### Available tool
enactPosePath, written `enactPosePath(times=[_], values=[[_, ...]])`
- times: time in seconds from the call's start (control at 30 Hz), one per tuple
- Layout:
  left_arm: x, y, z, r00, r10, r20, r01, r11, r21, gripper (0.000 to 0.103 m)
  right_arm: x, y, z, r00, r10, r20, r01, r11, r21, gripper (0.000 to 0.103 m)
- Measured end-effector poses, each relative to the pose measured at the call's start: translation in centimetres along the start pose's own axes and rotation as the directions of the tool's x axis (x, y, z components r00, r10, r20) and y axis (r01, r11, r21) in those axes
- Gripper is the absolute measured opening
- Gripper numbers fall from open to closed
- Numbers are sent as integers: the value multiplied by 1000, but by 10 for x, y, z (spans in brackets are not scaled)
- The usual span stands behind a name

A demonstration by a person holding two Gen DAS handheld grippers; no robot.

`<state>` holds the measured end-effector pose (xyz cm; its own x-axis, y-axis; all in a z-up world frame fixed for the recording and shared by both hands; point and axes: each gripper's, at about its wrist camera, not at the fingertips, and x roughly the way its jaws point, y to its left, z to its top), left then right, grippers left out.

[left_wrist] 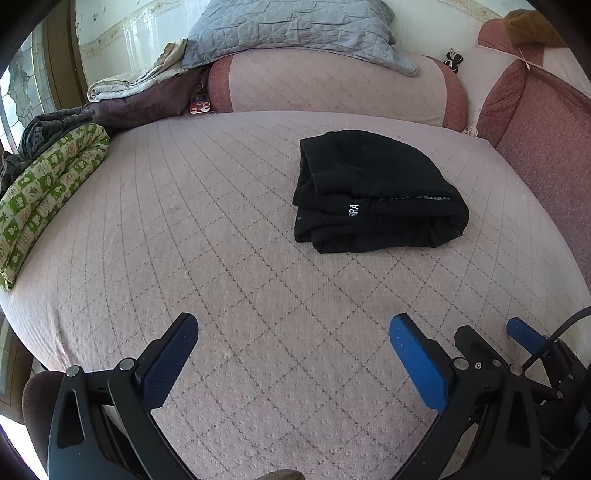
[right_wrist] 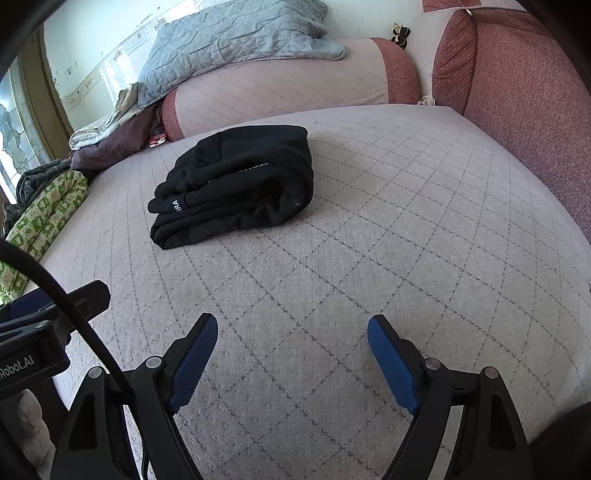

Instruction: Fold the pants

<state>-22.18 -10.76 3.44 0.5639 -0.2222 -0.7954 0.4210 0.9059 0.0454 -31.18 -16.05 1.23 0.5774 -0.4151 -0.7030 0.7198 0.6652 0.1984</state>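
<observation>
The black pants (left_wrist: 373,192) lie folded in a compact bundle on the pink quilted bed (left_wrist: 221,258), with a white label showing on the front edge. They also show in the right wrist view (right_wrist: 236,184), to the upper left. My left gripper (left_wrist: 293,328) is open and empty, held above the bed's near edge, well short of the pants. My right gripper (right_wrist: 291,328) is open and empty too, beside the left one; its blue fingers (left_wrist: 524,334) show at the right of the left wrist view.
A green patterned blanket (left_wrist: 44,199) and dark clothes lie at the bed's left edge. A grey quilted pillow (left_wrist: 295,29) rests on a pink bolster (left_wrist: 332,85) at the back. Red cushions (left_wrist: 535,140) line the right side. A cable (right_wrist: 66,317) crosses the right wrist view.
</observation>
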Motion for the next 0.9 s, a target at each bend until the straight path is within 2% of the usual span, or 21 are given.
enactPosePath(times=[0.9], values=[[13, 3, -8, 997, -46, -69, 44, 998, -33, 103, 1, 2, -1, 1000, -19, -4, 19, 1000, -18, 89]])
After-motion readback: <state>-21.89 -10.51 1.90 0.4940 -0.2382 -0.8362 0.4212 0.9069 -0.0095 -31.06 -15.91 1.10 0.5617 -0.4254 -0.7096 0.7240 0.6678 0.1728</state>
